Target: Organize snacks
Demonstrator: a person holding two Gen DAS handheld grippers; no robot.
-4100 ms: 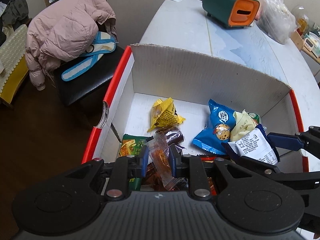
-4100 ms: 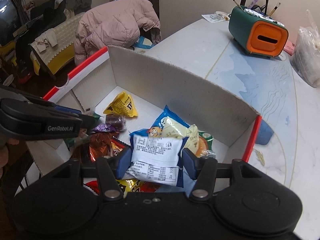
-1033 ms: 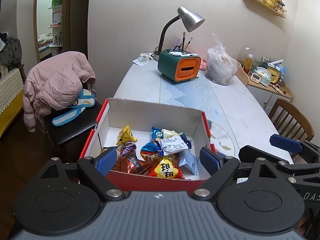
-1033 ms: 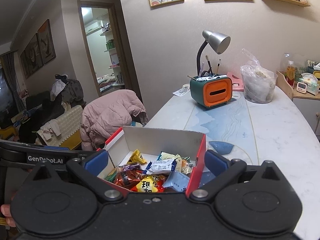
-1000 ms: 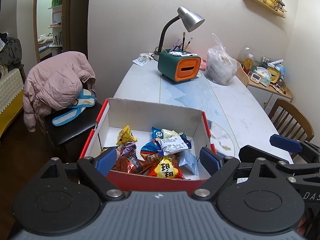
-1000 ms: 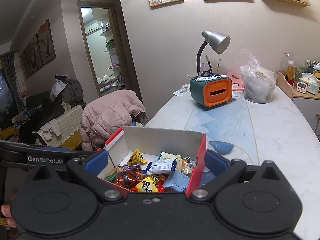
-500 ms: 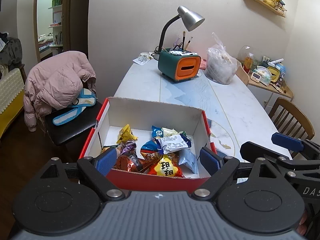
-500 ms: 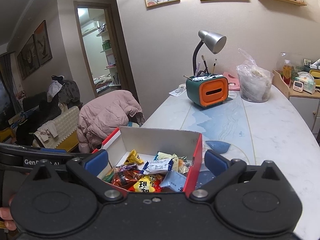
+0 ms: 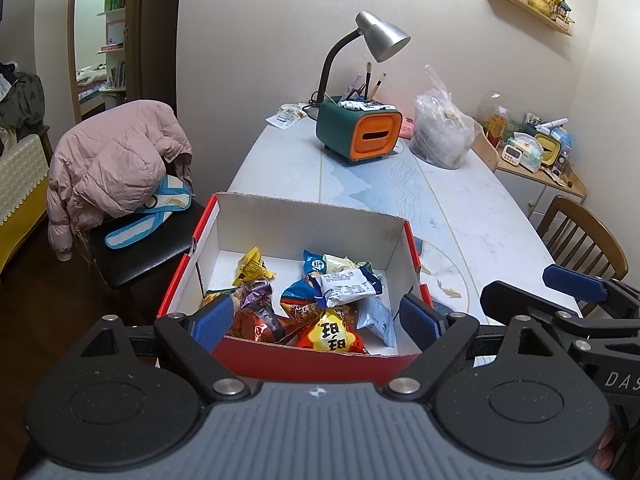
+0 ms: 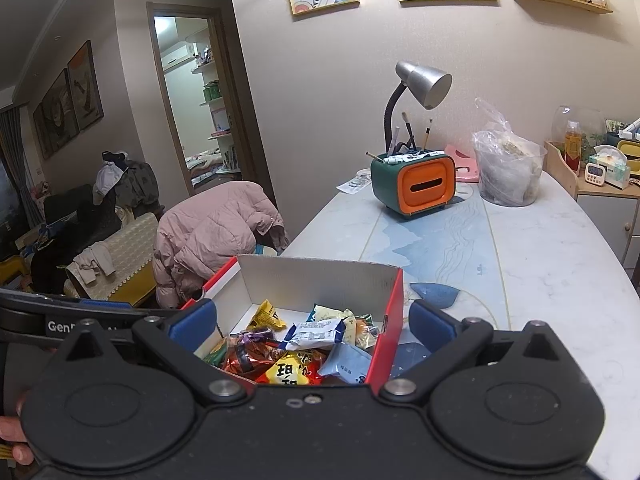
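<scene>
While parted, both tongs empty.

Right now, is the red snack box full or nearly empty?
Partly full: the red snack box holds snack packets piled toward its near end, with white floor bare at the back.

Left gripper [image 9: 316,318] jaws spread wide, holding nothing; right gripper [image 10: 312,326] likewise wide, level beside it

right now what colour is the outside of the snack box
Red outside, white inside; the snack box shows it best in the left wrist view, along the near wall.
</scene>
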